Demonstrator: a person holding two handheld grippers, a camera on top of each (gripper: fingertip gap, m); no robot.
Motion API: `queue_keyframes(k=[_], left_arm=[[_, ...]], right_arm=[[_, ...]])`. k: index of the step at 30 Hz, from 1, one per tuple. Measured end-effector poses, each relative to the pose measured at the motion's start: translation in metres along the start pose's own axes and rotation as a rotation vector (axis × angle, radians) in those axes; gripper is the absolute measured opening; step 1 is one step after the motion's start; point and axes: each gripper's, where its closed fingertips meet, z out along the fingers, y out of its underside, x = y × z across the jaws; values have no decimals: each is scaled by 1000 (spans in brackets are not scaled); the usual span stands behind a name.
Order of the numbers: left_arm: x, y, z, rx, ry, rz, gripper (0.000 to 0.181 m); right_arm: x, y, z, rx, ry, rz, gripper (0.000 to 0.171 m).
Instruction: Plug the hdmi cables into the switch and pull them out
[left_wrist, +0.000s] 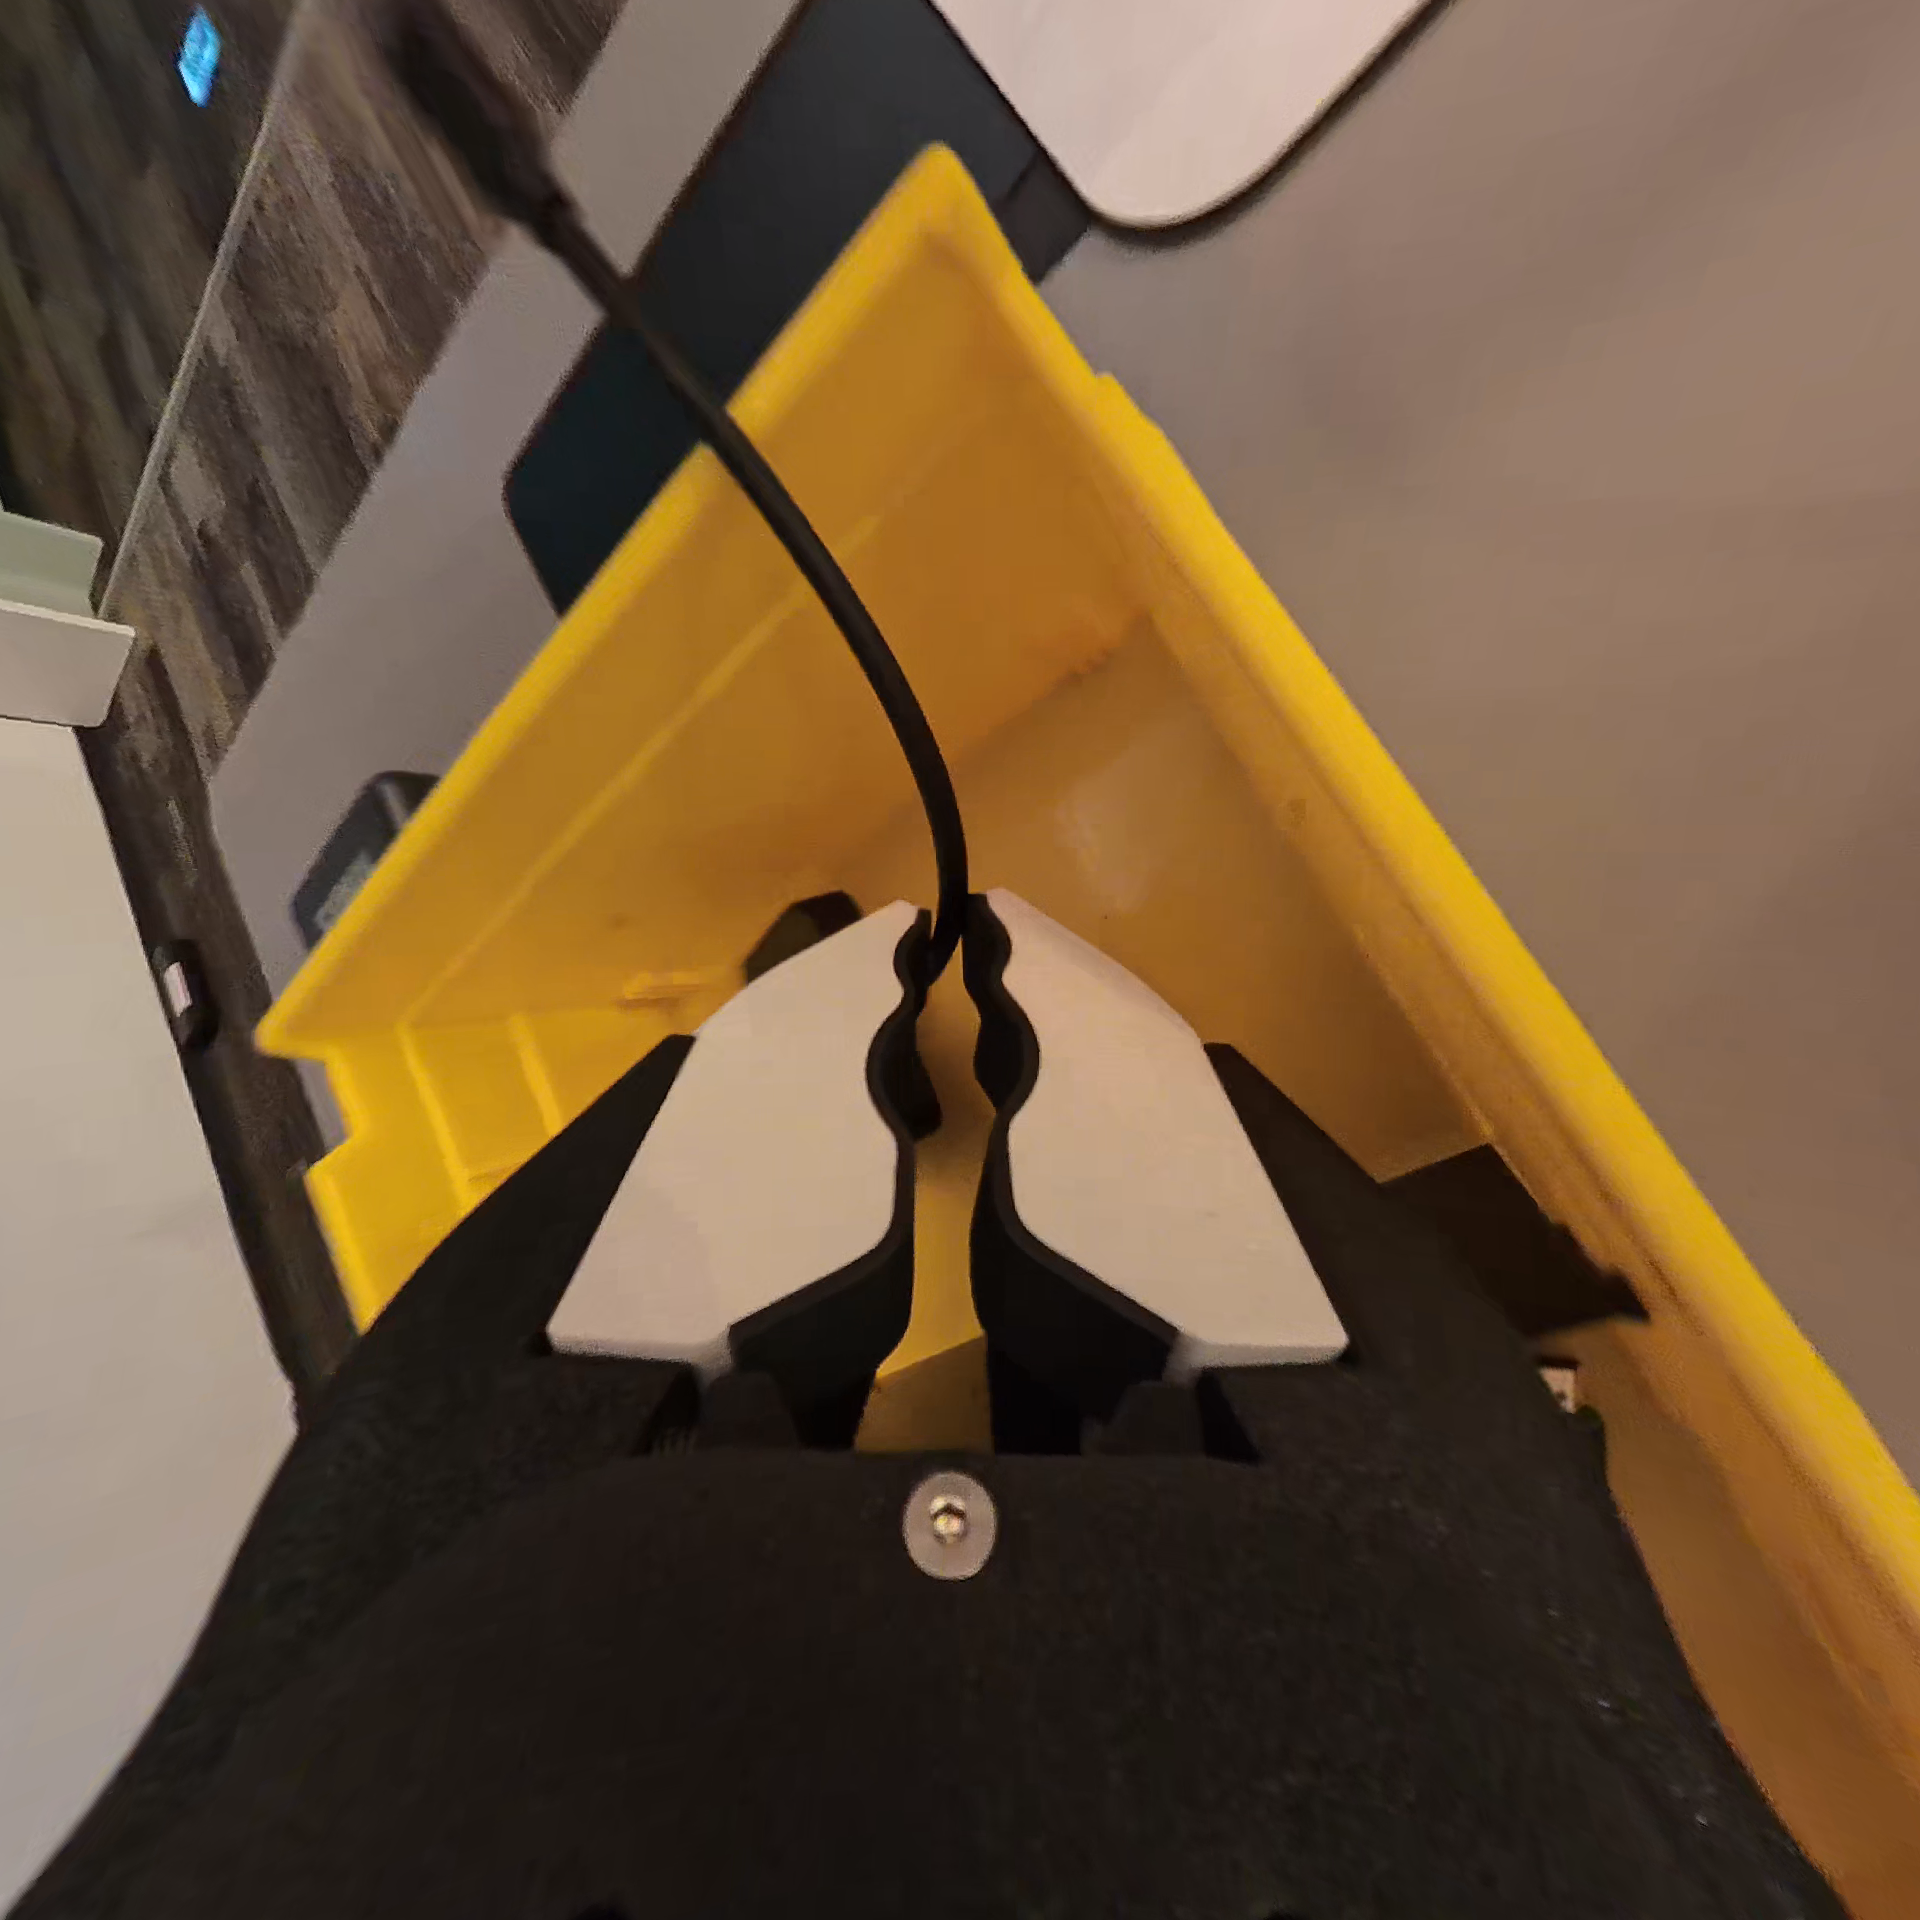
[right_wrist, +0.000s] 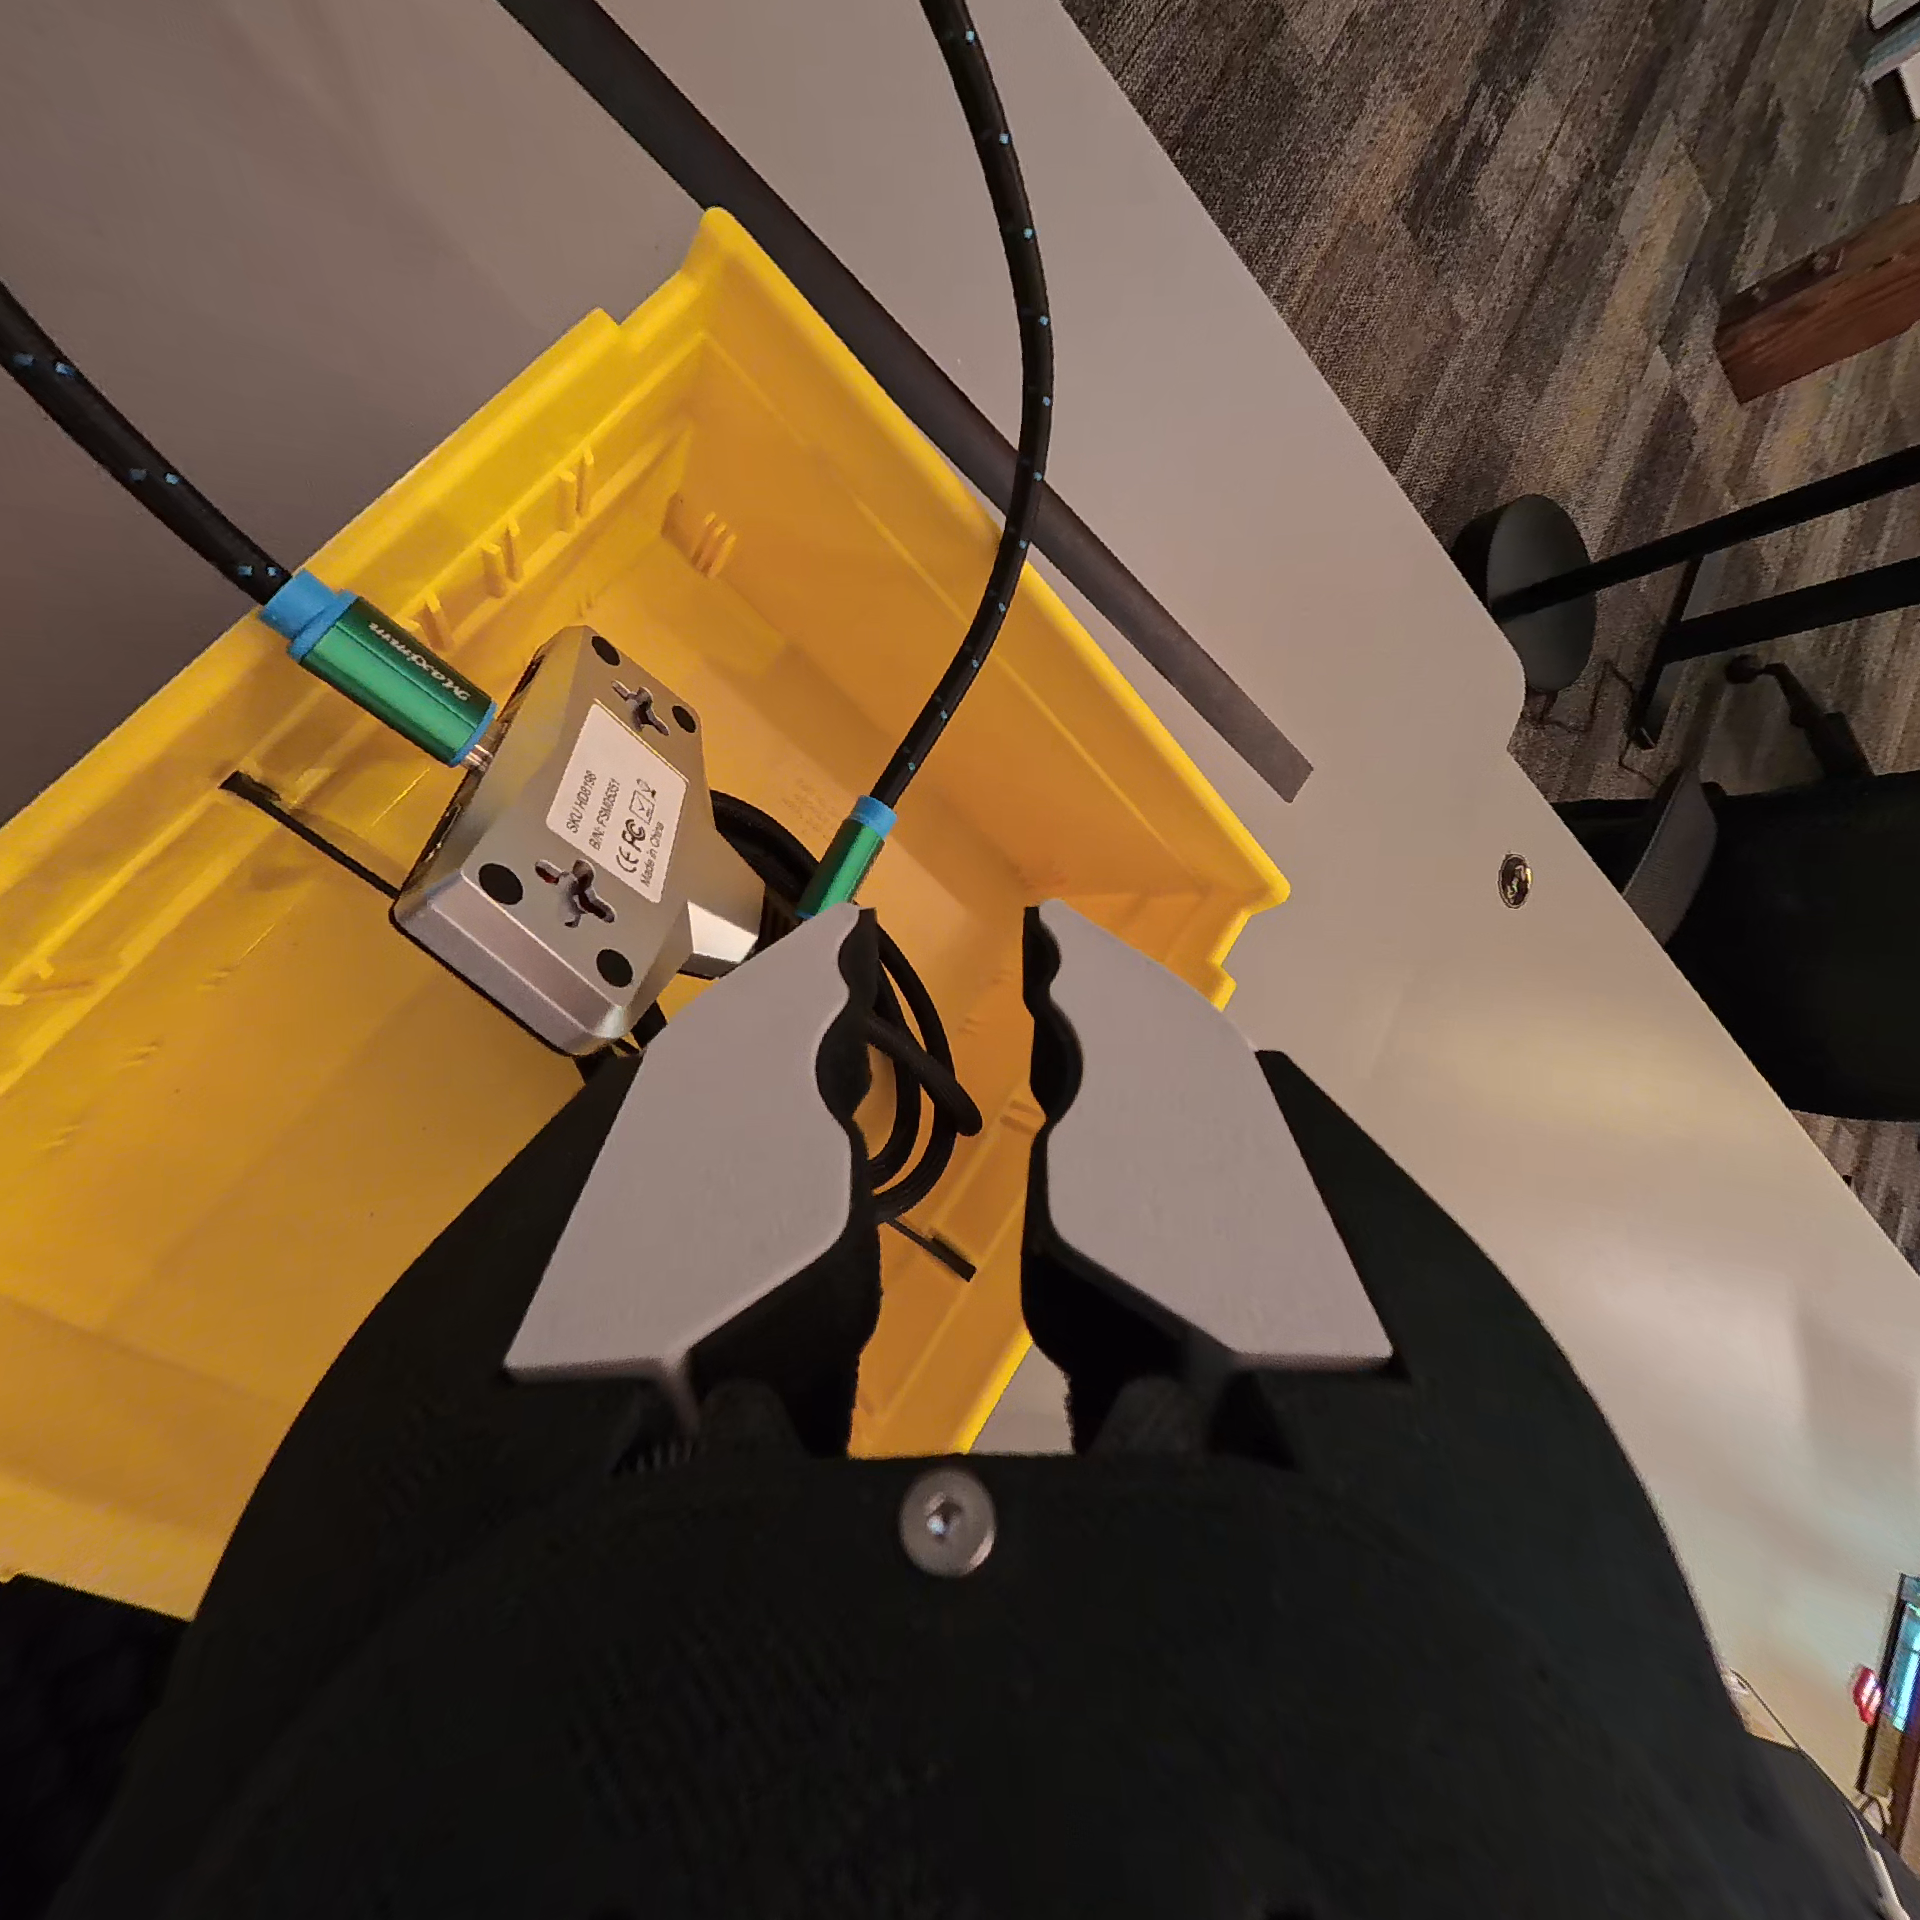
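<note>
Fingers (right_wrist: 1143, 1049) apart, silver switch (right_wrist: 566, 842) label-up, green plug (right_wrist: 390, 675) inserted

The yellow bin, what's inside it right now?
Inside the yellow bin: a silver switch with one green plug inserted, and coiled black cable. The right gripper covers the rest.

Dim, warm indoor light in both wrist views. Soft glare on the pale table (right_wrist: 1558, 1091) at right. Motion blur across the floor (left_wrist: 312, 260) and upper cable (left_wrist: 468, 114) in the left view. Strong wide-angle bending toward the edges; sharper focus in the right view.
</note>
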Motion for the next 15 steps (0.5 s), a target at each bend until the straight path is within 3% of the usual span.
queue_keyframes(k=[8, 15], left_arm=[[-24, -24, -86, 305, 58, -180, 6], [-23, -57, -190, 653, 93, -221, 5]], right_arm=[[-2, -3, -1, 8, 0, -9, 27], [1, -8, -9, 38, 33, -8, 25]])
